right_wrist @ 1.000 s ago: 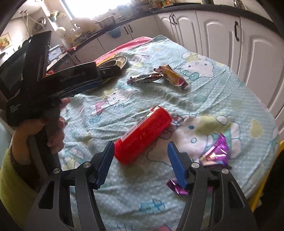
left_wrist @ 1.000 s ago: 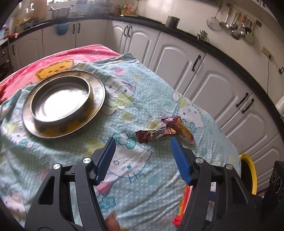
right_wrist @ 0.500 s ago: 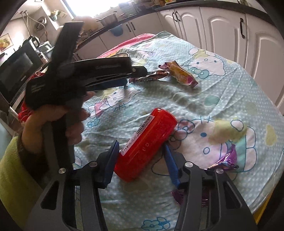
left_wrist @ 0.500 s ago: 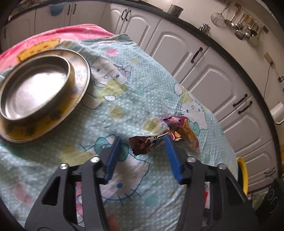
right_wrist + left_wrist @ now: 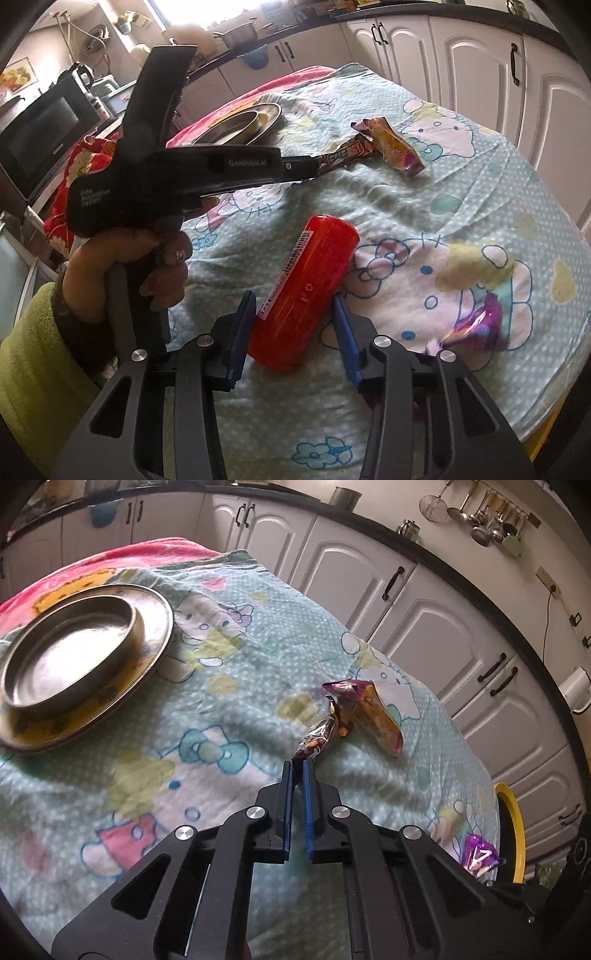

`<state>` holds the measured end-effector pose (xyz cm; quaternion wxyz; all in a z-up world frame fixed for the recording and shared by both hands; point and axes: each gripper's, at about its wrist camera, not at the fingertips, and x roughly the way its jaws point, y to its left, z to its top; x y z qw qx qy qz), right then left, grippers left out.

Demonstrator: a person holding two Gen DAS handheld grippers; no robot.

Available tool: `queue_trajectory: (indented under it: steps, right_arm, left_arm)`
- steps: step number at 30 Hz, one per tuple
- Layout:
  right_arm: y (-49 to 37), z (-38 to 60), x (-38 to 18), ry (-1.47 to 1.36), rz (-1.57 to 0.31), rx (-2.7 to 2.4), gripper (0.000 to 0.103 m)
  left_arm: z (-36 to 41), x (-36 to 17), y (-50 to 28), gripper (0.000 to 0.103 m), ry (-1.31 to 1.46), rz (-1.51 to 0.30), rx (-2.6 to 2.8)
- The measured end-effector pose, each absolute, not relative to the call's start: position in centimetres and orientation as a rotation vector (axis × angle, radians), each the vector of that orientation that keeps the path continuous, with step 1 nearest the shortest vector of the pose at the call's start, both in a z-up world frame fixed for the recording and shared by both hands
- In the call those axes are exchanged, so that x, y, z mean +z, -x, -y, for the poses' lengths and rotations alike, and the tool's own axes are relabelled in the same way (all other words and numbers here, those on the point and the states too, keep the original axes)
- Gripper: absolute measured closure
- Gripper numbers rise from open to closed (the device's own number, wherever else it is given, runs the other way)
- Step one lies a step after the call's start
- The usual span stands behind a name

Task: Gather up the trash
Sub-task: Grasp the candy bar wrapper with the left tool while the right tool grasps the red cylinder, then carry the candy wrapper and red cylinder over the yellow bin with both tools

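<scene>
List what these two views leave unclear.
- Red can, right view: its near end sits low between the right gripper fingers; pad contact unclear.
- Purple wrapper, right view: blurred; print unreadable.
- Yellow rim, left view: mostly hidden behind the table edge; what it belongs to is unclear.
- Brown wrapper, left view: its near end is hidden between the left gripper fingers.

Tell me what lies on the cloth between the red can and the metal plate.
Only bare patterned cloth lies between the red can and the metal plate; in the right wrist view the left gripper hangs above that stretch.
</scene>
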<state>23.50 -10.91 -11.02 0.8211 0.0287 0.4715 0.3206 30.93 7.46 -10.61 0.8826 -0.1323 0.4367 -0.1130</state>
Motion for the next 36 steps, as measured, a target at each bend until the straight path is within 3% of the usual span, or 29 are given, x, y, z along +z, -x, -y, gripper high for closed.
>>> queue_trajectory:
  steps: [18, 36]
  right_arm:
    - [-22.2, 11.7, -10.3, -0.034, -0.991, 0.708, 0.070]
    - [-22.0, 15.9, -5.5, -0.152, -0.883, 0.690, 0.071]
  left_arm:
    - [-9.7, -7.1, -21.8, 0.103, 0.307, -0.747, -0.113]
    - [-7.0, -4.0, -17.7, 0.103, 0.274, -0.684, -0.143]
